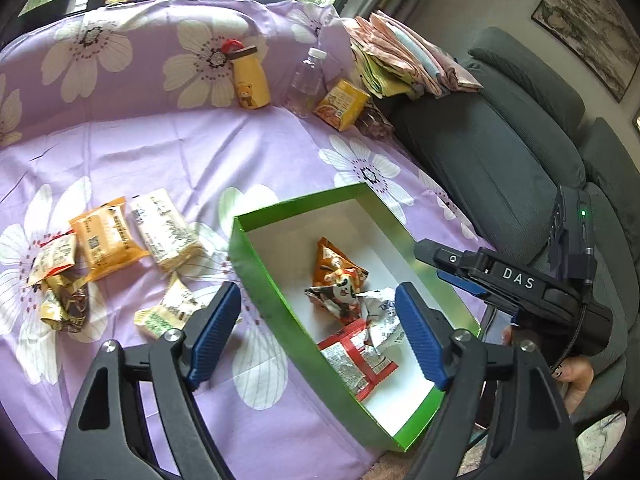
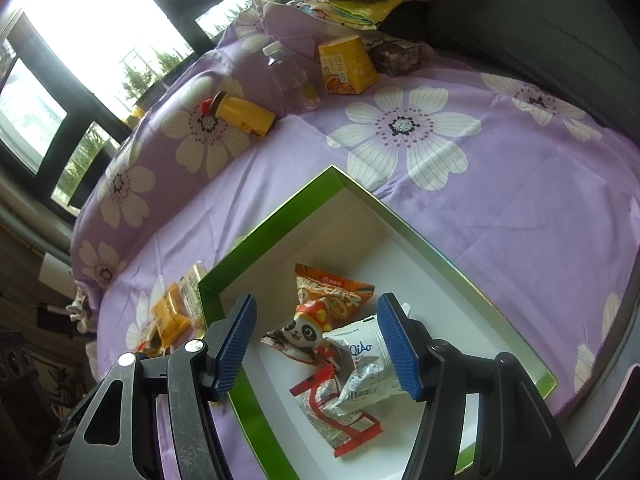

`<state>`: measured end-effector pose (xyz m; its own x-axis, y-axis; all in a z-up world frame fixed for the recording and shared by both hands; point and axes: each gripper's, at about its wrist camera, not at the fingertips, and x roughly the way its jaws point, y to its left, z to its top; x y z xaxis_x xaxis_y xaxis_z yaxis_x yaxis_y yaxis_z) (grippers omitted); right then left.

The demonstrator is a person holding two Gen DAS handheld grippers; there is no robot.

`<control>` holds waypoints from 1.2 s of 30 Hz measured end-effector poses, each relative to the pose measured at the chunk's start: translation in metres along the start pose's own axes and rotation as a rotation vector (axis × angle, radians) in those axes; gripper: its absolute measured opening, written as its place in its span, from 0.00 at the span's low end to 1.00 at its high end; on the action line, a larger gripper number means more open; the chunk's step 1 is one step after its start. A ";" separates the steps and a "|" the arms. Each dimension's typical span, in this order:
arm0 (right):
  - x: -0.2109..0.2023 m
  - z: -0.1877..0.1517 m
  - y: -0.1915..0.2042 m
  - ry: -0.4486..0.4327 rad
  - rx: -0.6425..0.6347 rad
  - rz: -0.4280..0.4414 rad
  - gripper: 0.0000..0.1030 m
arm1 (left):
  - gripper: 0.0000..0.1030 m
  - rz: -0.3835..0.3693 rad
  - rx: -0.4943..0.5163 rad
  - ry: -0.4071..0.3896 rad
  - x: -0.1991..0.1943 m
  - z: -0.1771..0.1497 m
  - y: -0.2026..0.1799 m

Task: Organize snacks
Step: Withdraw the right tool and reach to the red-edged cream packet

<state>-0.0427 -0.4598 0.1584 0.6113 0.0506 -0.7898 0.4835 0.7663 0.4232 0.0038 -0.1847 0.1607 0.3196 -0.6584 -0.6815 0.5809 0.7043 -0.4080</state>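
Jaws wide, empty on left gripper [image 1: 318, 334] and right gripper [image 2: 316, 346]. 4 snack packets [image 2: 340, 352] below, inside green box [image 2: 280, 216]. Step: between placements. Next: fetch loose packets [image 1: 104, 244] left of left jaws.

Left claw [image 1: 318, 336]: black plastic arms, silver screws, blue ribbed pads [image 1: 214, 330]. Right claw [image 2: 316, 346]: same build, black w/ blue ribbed pads; body marked "DAS", green LED, black cable. Dark-painted nail on a finger.
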 end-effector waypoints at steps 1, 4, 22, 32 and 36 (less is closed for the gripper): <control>-0.001 -0.001 0.003 -0.005 -0.005 0.007 0.64 | 0.80 0.015 -0.010 -0.014 -0.008 -0.001 0.006; -0.003 -0.003 0.013 -0.019 -0.027 0.043 0.70 | 0.83 0.079 -0.055 -0.045 -0.030 -0.004 0.029; -0.004 -0.039 0.107 -0.069 -0.250 0.234 0.88 | 0.99 0.348 -0.379 -0.151 -0.137 -0.074 0.177; 0.059 -0.075 0.202 0.127 -0.421 0.218 0.88 | 0.99 0.439 -0.480 -0.103 -0.125 -0.087 0.220; 0.096 -0.082 0.249 0.220 -0.504 0.188 0.88 | 0.99 0.456 -0.483 -0.098 -0.126 -0.088 0.227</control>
<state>0.0847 -0.2121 0.1515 0.4870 0.3058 -0.8181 -0.0115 0.9389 0.3441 0.0297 0.0815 0.1005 0.5334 -0.2718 -0.8010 -0.0215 0.9423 -0.3340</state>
